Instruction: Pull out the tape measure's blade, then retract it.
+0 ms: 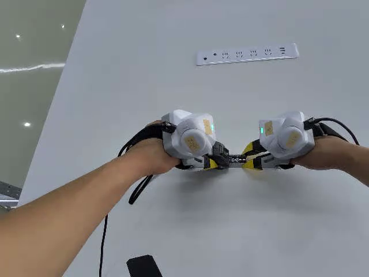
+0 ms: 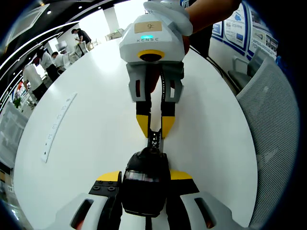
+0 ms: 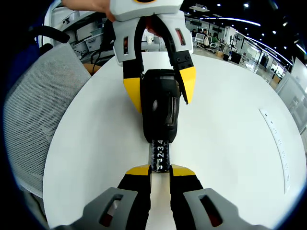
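A black tape measure case sits just above the white table. My left gripper is shut on the case from both sides. A short length of dark blade sticks out of the case, with white numbers on it. My right gripper is shut on the blade's end, a few centimetres from the case. The two grippers face each other, tips nearly meeting.
A white power strip lies further back on the table. A flat black object rests at the near edge. A black cable trails from the left gripper. A mesh chair stands beside the table.
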`<state>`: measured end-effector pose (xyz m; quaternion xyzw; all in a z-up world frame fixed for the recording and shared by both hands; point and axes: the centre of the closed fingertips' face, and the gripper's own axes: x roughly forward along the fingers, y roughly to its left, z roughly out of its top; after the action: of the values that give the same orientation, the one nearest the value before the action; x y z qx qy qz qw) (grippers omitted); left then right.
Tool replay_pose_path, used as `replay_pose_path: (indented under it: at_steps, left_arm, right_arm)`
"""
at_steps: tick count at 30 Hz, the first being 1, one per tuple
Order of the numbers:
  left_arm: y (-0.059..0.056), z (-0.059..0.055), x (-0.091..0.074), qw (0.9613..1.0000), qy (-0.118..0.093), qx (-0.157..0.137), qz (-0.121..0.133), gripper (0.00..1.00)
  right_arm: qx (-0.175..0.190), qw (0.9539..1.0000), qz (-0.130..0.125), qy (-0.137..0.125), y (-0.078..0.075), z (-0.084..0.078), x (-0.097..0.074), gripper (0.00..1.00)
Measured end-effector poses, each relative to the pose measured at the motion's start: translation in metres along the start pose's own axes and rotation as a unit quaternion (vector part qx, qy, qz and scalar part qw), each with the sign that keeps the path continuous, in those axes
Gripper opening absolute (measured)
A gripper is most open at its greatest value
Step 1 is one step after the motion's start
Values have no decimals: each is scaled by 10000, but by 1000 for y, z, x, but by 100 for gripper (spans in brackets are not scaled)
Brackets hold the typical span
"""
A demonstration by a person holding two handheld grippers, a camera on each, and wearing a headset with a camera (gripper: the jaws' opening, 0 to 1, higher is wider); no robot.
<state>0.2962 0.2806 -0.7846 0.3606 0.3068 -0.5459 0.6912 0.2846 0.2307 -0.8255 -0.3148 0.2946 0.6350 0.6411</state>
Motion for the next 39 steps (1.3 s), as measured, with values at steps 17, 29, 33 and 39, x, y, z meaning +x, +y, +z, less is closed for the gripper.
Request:
replay_pose_path:
  at_steps: [17,29,33,39]
  left_arm:
    - [1,0,1,10000,-2,-8,-36,31]
    - [1,0,1,10000,26,-9,-44,31]
    - [1,0,1,10000,29,-2,-45,31]
    - [0,0,1,10000,38,9,-50,31]
  right_arm:
    - [189,9998,65,11,4,-11,-15,9]
    - [244,9996,95,71,4,-23,-26,9]
    - [269,9996,105,81,4,-28,-29,9]
    - [310,9994,107,119,4,-34,-34,9]
